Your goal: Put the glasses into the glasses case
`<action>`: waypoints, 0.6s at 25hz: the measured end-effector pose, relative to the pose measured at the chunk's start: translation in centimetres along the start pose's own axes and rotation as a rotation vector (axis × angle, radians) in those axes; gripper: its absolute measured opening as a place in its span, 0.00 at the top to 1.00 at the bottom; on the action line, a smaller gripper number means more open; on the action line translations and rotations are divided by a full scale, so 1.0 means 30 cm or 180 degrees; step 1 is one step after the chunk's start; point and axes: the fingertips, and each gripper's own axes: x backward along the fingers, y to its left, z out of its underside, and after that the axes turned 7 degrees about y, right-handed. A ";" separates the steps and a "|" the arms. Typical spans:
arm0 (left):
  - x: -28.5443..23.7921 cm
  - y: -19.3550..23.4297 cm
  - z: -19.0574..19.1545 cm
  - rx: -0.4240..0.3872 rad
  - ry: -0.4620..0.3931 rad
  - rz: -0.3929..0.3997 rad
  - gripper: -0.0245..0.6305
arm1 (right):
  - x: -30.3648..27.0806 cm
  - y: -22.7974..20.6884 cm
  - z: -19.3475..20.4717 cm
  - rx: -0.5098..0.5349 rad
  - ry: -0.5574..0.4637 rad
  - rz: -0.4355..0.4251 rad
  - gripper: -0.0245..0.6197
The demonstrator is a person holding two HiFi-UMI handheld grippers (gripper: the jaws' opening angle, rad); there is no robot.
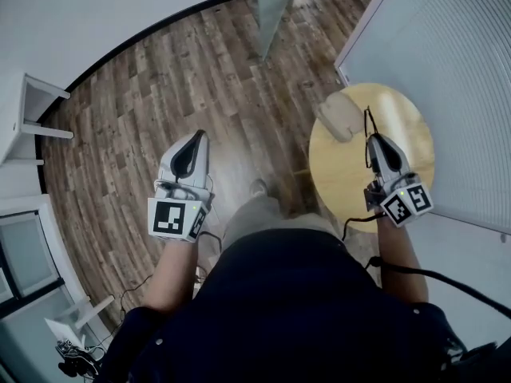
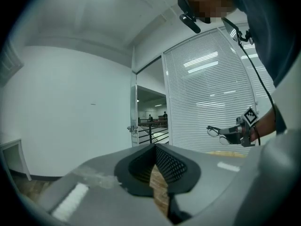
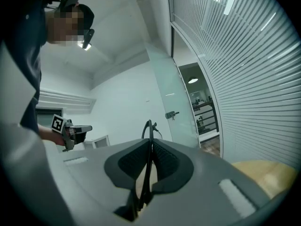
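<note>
Our right gripper [image 1: 374, 139] is clamped tight on the glasses [image 3: 147, 164], with a thin dark part of the frame pinched between its jaws, above the round table [image 1: 415, 126]. The tan glasses case [image 1: 341, 116] lies at the table's far left edge. Our left gripper [image 1: 196, 136] hangs over the wooden floor [image 1: 200, 70], jaws together on nothing.

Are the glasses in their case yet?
Out. The right gripper grips the glasses in its jaws, while the glasses case lies apart on the round table.
</note>
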 end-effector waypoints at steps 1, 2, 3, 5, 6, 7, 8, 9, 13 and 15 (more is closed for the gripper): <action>-0.019 0.026 0.001 -0.0012 0.0003 0.0045 0.96 | -0.022 -0.002 -0.001 -0.0011 -0.0004 0.0057 0.92; -0.035 0.054 0.002 -0.0024 0.0002 0.0075 0.96 | -0.043 0.000 -0.001 -0.0013 -0.0005 0.0101 0.92; -0.049 0.081 0.003 -0.0036 -0.0005 0.0090 0.96 | -0.062 0.005 -0.003 -0.0008 -0.0005 0.0133 0.92; -0.072 0.122 -0.003 -0.0064 -0.0048 0.0107 0.96 | -0.091 0.010 -0.006 0.0011 0.0003 0.0184 0.92; -0.083 0.136 -0.008 -0.0075 -0.0069 0.0126 0.96 | -0.102 0.009 -0.007 0.0015 0.0008 0.0214 0.92; -0.097 0.147 -0.011 -0.0074 -0.0080 0.0153 0.96 | -0.114 0.004 -0.008 0.0014 0.0012 0.0249 0.92; -0.112 0.155 -0.010 -0.0063 -0.0081 0.0185 0.96 | -0.126 -0.003 -0.008 0.0008 0.0015 0.0285 0.92; -0.128 0.161 -0.008 -0.0044 -0.0076 0.0220 0.96 | -0.139 -0.012 -0.008 0.0005 0.0018 0.0317 0.92; -0.188 0.155 0.000 0.0016 -0.0033 0.0338 0.96 | -0.165 -0.045 -0.019 0.0033 0.0042 0.0387 0.92; -0.215 0.141 -0.019 0.0013 -0.0051 0.0378 0.96 | -0.160 -0.064 -0.027 0.0040 0.0049 0.0404 0.92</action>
